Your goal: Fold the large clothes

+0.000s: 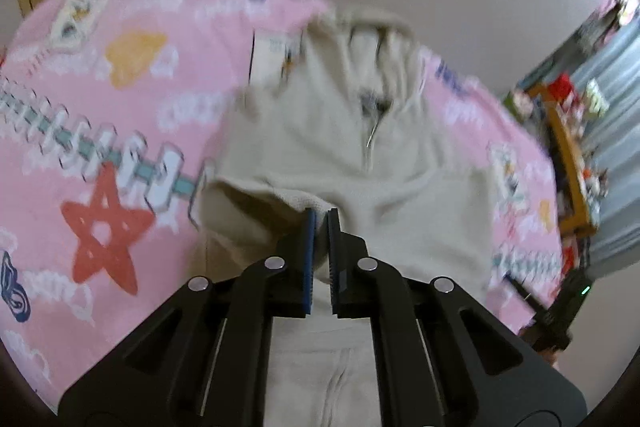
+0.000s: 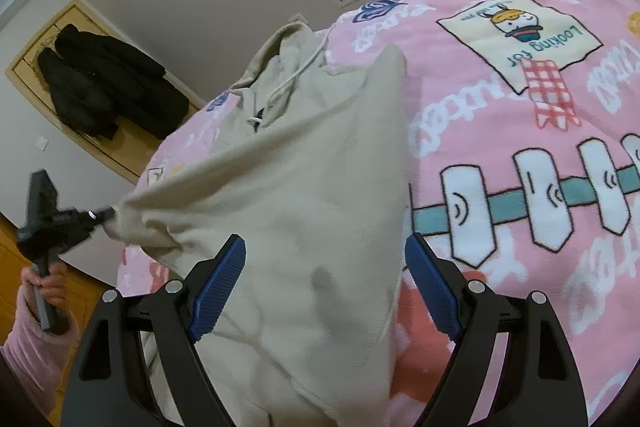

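Fabric of the beige hoodie (image 2: 304, 187) reads as thick, soft fleece: limp, moderately heavy for a garment, not slippery, not fragile. It lies spread on a bed covered by a pink printed blanket (image 2: 520, 131), hood (image 2: 280, 47) toward the far wall, drawstring (image 2: 296, 75) and short neck zipper (image 1: 370, 143) facing up.

Left gripper (image 1: 321, 223): jaws nearly shut on a fold of the hoodie at its left side edge. The right wrist view shows the cloth drawn into a taut peak at the left gripper's tip (image 2: 110, 215), with that edge raised off the blanket. The person's hand (image 2: 46, 283), in a pink sleeve (image 2: 36, 339), holds the tool's handle.

Right gripper (image 2: 324, 267): jaws wide apart, holding nothing. The hoodie's lower body lies between and below the blue pads (image 2: 220, 287); no contact is visible on the right-hand pad, and the left-hand pad sits against or just over the cloth, which of the two cannot be told.

Handling notes:
- A limp garment sags between grip points; a single pinch produces a peak, not a straight fold line.
- Best hold, by judgement: a doubled edge such as the hem or side seam, where thickness fills the jaws.
- Avoid the drawstring and zipper; they slide or snag.
- A second pinch on the same side, nearer the hem, would likely let the edge travel across evenly.
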